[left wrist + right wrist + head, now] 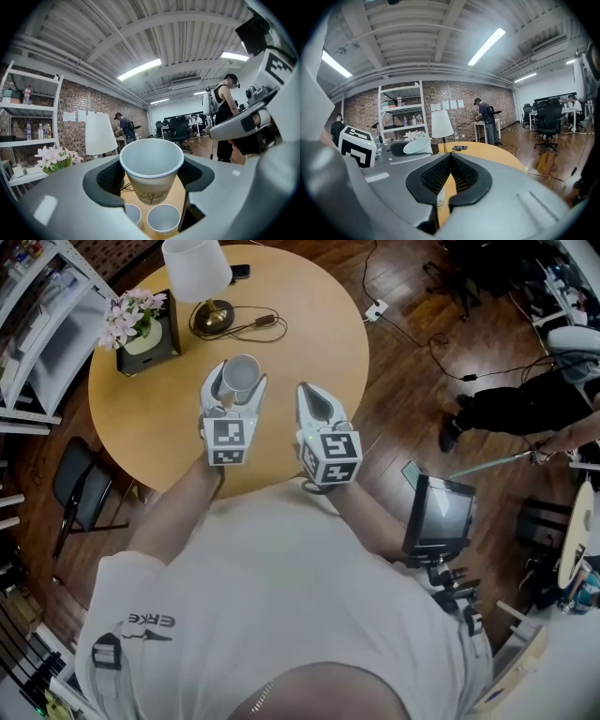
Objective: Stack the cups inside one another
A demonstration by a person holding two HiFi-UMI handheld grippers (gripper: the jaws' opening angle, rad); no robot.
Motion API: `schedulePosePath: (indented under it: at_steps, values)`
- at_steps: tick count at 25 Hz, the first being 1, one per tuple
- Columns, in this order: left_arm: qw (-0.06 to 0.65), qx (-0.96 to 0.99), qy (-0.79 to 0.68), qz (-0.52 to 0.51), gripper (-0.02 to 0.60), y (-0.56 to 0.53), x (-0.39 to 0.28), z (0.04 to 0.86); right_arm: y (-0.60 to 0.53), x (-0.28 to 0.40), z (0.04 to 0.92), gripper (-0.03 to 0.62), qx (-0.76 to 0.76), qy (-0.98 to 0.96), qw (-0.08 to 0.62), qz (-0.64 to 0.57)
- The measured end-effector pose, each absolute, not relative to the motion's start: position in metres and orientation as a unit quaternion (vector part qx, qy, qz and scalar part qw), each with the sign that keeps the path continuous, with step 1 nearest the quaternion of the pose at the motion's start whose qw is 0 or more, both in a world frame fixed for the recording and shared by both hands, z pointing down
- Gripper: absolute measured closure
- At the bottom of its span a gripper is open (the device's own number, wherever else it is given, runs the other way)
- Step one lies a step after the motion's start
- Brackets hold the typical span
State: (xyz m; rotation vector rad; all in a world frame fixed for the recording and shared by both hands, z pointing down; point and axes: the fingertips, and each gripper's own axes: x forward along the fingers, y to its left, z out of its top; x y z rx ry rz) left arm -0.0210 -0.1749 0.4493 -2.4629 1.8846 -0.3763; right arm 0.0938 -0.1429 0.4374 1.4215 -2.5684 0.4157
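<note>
Fingers [211, 390] grip cup [240, 377] above round table [309, 324].

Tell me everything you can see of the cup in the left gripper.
The cup is a white paper cup with a rolled rim. It tapers downward and has a dark tree-like print near its base. It is empty, mouth up and roughly upright. The left gripper clamps its sides between black pads, holding it clear of the round wooden table, above two other cups standing there.
</note>
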Motion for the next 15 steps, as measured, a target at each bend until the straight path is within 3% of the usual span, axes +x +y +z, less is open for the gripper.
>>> schedulePosePath:
  at_steps: [15]
  values:
    - [-0.058,-0.786,0.593,-0.165,0.239,-0.171,-0.017,0.533,-0.145,0.099,0.472,0.580,0.484,-0.849,0.127,0.170]
